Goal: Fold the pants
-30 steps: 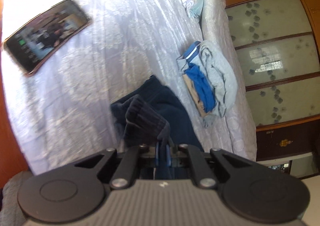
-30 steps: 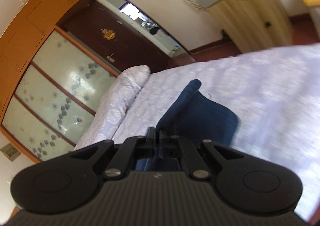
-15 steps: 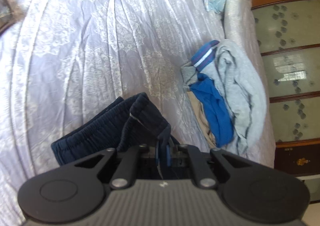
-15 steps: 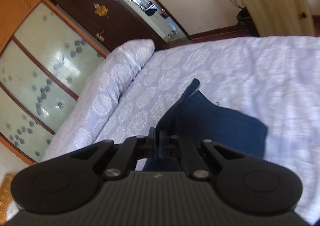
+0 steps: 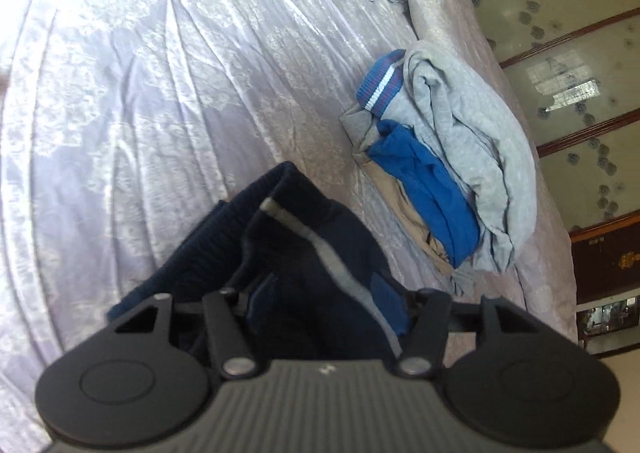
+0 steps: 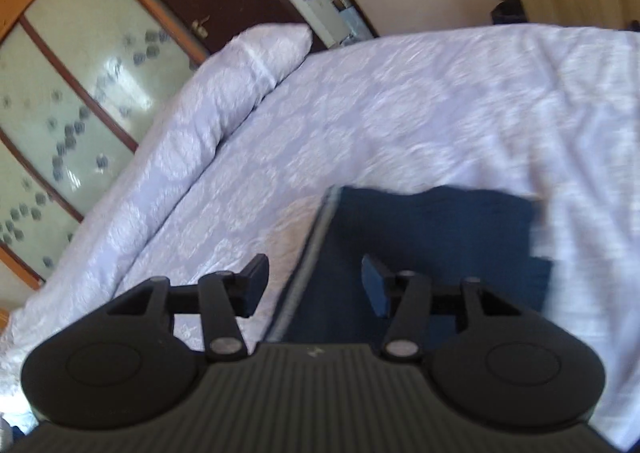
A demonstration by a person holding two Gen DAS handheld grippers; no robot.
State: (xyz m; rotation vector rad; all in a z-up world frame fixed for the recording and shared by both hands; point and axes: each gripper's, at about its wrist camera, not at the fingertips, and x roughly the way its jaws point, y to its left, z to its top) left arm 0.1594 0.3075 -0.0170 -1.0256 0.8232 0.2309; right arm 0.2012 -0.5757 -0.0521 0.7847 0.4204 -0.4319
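a bed (image 5: 160, 93) with a pale lilac patterned cover fills both views, a wardrobe (image 5: 580, 93) with frosted flowered panels beside it. the navy pants (image 5: 304, 253) lie folded on the cover right under the tools, ribbed waistband and a grey side stripe showing in the left wrist view, a flat dark panel (image 6: 432, 237) in the right one. a heap of folded clothes (image 5: 448, 157), grey, bright blue and tan, sits near the pants towards the wardrobe. the left gripper (image 5: 326, 303) has its jaws opening, cloth between them but not pinched. the right gripper (image 6: 316, 285) is opening too, straddling the pants' striped edge. no readable writing or brand shows anywhere.
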